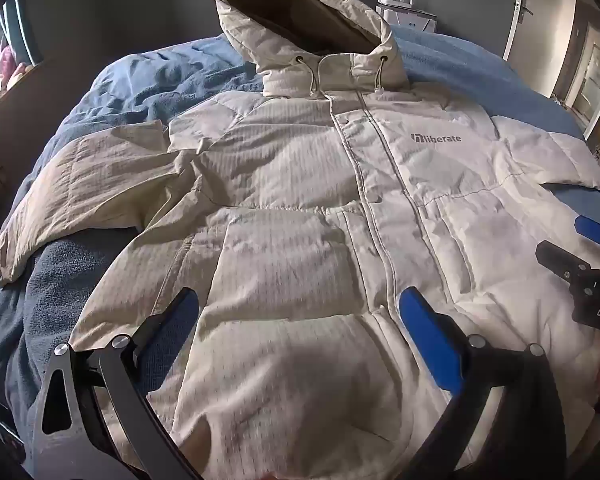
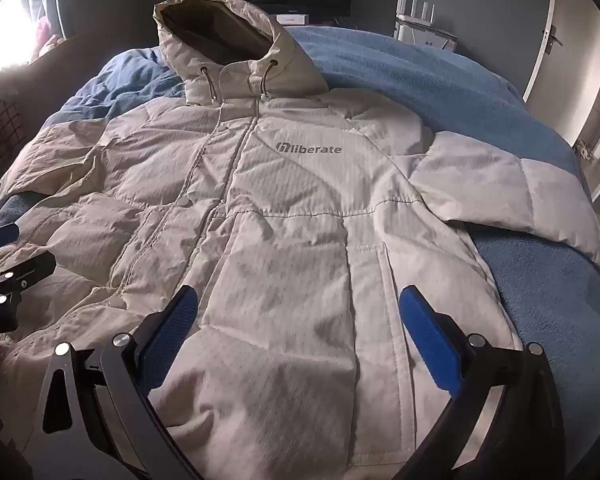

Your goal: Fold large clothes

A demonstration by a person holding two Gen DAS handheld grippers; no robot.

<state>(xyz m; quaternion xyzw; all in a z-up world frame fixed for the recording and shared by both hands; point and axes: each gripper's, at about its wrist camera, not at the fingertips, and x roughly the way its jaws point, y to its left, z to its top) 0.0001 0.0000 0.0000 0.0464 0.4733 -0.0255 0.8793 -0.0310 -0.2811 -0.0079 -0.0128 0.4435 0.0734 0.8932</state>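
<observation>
— Where is the jacket [image 1: 320, 208] lying?
— Spread face up on the blue blanket [image 1: 148, 76].
— And the grippers?
— The left gripper [image 1: 300, 320] and right gripper [image 2: 300, 320] are angling downward over its hem, fingers spread wide, pinching nothing.

The jacket [image 1: 300, 208] was matt, quilted off-white cloth with a fine ribbed weave. The blanket [image 2: 440, 80] was rough blue fleece. Each claw, left claw [image 1: 300, 320] and right claw [image 2: 300, 320], bore textured blue rubbery pads [image 2: 428, 328] on dark arms with bright metal rivets [image 2: 63, 348].
</observation>
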